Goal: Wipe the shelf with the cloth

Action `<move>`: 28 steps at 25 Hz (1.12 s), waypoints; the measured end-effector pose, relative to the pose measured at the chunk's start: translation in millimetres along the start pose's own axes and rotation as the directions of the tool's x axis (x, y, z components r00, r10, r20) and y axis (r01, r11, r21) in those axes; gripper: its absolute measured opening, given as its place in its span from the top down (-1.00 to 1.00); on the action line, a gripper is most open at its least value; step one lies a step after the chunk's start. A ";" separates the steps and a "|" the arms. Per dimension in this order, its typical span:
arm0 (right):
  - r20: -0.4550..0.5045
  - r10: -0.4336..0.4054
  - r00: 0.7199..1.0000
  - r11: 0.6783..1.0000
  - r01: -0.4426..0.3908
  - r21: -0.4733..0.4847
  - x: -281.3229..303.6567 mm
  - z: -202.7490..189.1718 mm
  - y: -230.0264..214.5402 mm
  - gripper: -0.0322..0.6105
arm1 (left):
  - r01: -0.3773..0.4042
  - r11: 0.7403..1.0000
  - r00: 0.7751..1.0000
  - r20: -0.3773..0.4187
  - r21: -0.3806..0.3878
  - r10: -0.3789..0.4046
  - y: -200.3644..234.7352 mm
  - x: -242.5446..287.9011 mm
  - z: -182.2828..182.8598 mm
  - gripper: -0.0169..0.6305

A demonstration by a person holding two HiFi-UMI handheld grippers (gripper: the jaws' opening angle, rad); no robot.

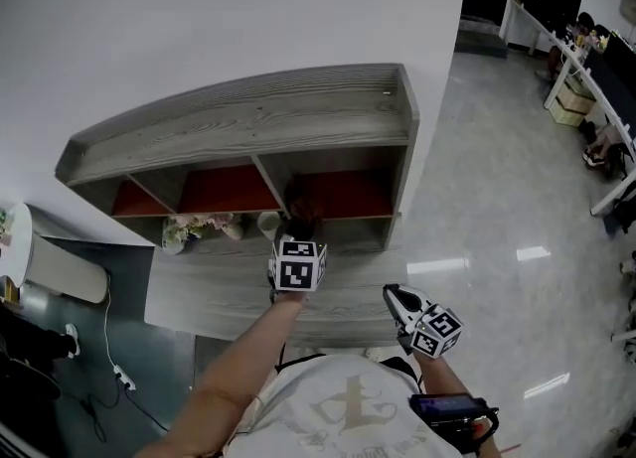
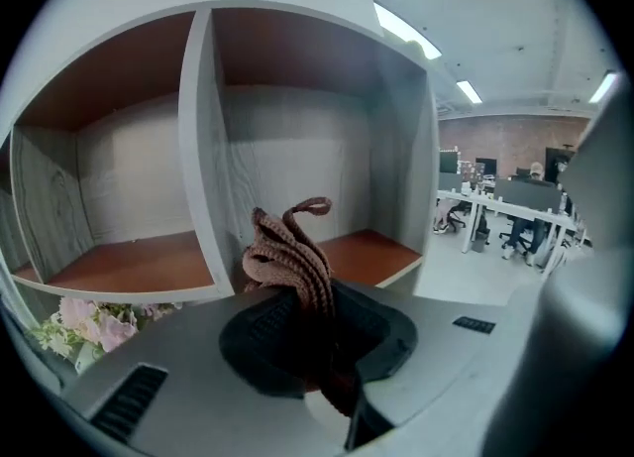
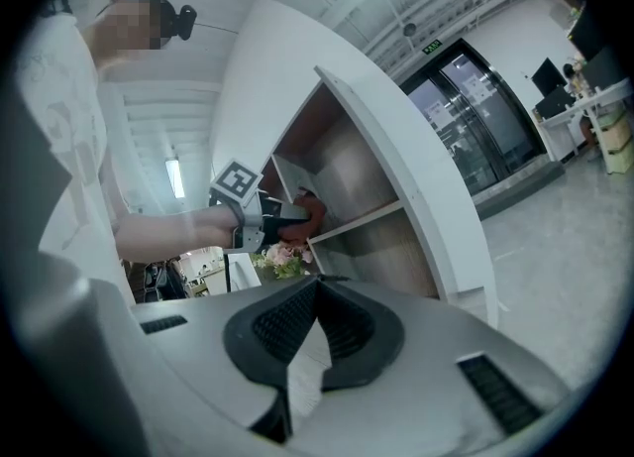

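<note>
A grey wood-grain shelf (image 1: pixel 248 113) with red-brown compartment floors is faced. A brown ribbed knitted cloth (image 2: pixel 292 257), bunched into upright folds, is gripped by the left claw (image 2: pixel 302 331) just before the shelf's right-hand divider. The right claw (image 3: pixel 315 321) is held closed and empty, near the shelf's lower right corner.

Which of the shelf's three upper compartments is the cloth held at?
The rightmost compartment: the left tool holds the cloth at its front left corner, beside the divider; the other two lie further left.

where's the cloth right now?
The cloth is clamped in the left gripper, held in front of the shelf's right-hand compartment, just right of the divider.
</note>
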State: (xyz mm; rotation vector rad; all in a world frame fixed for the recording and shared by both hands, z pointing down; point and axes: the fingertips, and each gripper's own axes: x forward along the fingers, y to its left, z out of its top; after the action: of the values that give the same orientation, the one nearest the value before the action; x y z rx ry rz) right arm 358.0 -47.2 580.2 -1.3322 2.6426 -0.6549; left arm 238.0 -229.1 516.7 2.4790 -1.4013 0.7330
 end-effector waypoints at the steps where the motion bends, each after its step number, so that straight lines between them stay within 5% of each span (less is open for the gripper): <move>1: -0.003 0.007 1.000 1.000 -0.007 -0.001 -2.7 0.5 -4.7 0.89 | -0.026 1.000 1.000 -0.001 -0.005 0.026 3.3 6.0 2.4 0.74; 10: -0.038 0.058 0.998 0.998 -0.059 -0.017 -23.1 6.7 -42.4 0.89 | -0.171 0.985 0.985 -0.026 0.010 0.171 14.2 40.0 20.4 0.74; 28: -0.046 0.106 0.993 0.994 -0.106 0.013 -36.2 7.0 -64.7 0.89 | -0.159 0.982 0.976 -0.166 -0.102 0.140 15.7 72.2 9.0 0.74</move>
State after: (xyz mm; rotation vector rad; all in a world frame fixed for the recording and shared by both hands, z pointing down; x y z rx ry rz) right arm 429.9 -54.8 598.0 -1.1783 2.7198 -0.6930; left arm 258.5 -294.8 544.8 2.1951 -1.5372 0.8336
